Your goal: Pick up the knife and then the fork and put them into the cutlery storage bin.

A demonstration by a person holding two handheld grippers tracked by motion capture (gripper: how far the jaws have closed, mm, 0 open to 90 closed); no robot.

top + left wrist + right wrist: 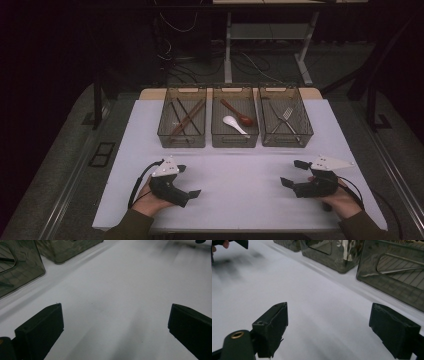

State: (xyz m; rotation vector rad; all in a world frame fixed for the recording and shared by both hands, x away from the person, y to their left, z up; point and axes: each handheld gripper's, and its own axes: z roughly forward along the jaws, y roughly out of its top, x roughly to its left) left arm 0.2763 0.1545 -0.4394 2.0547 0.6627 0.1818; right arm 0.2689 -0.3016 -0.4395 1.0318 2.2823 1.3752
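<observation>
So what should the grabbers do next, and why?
Probably move the right gripper forward toward the right-hand bin with the fork. Both it and the left gripper rest open and empty on the white table, short of the three bins.

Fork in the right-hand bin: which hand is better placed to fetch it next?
Probably right. The right tongs rest open on the table just below the right bin holding the fork; the left tongs, also open, sit across the table below the chopstick bin.
</observation>
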